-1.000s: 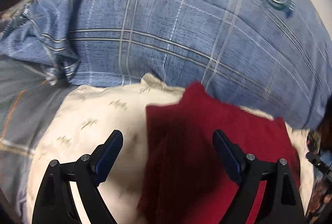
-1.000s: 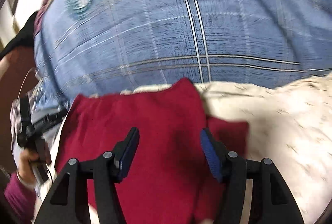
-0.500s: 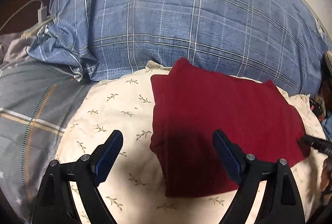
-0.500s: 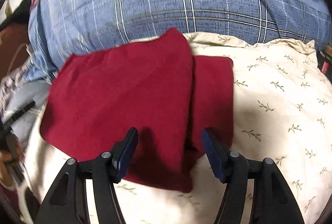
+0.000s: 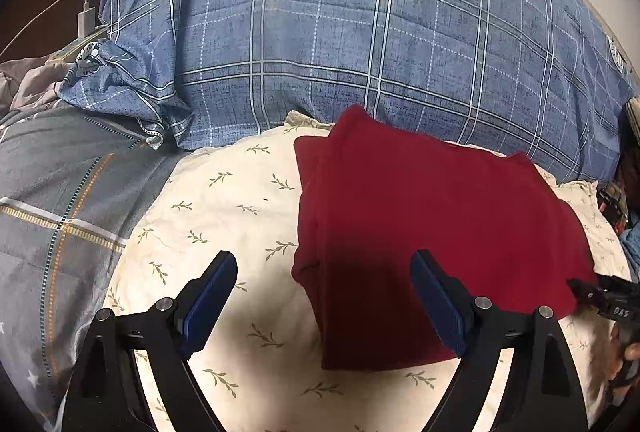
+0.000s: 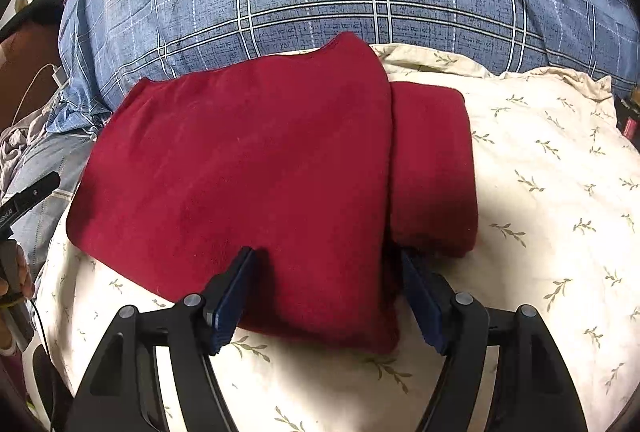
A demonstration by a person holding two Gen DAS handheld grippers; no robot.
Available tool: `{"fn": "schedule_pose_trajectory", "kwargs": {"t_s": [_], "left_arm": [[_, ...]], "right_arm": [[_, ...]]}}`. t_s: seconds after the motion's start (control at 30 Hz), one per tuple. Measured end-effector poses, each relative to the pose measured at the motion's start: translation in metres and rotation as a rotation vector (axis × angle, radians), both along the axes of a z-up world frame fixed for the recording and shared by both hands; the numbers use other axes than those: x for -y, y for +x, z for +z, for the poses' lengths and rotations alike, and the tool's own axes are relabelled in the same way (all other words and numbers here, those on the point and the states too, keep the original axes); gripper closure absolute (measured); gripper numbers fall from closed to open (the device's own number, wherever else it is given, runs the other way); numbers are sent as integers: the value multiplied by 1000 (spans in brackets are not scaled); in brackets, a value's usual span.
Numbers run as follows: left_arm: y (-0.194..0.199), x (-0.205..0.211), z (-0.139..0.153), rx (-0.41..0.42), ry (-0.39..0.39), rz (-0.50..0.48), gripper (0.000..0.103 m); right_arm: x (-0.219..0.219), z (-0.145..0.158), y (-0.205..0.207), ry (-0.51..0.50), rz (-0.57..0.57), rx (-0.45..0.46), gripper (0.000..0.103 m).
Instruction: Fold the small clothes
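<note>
The red garment point(image 6: 248, 172) lies folded on the cream pillow point(image 6: 540, 192), a narrower layer showing at its 3 o'clock side; the fold looks nearly done. Judging from this, the next move is to tidy or fold once more, which calls for a clean pinch of the near edge. The right tongs point(image 6: 326, 296) straddle that near edge, jaws having just been opening, not pressing the cloth. The left tongs point(image 5: 324, 296) stand wide open above the pillow, holding nothing.
</note>
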State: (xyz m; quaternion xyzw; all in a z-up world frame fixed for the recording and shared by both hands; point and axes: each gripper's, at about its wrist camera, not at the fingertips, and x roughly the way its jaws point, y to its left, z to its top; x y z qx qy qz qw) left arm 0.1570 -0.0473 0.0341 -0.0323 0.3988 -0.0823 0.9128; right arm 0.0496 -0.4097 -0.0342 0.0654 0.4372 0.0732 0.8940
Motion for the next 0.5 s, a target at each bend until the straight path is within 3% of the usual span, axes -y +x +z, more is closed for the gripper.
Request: {"fn": "schedule_pose_trajectory", "kwargs": {"t_s": [0.17,0.37,0.43,0.5], "left_arm": [[10,-5,-5,-21,-59,-3,15],[43,-28,-28,-128,-227,18,14],[55,-36,-37,-164,-282,33,14],[65,-41,-42,-176,-325,38,14]], "right_arm": [[17,8,-3,83,-14,29,29],[44,14,7,146,-39,48,27],[51,21,7,117,-64,94,26],[61,29,6,103,-99,164,15]]}}
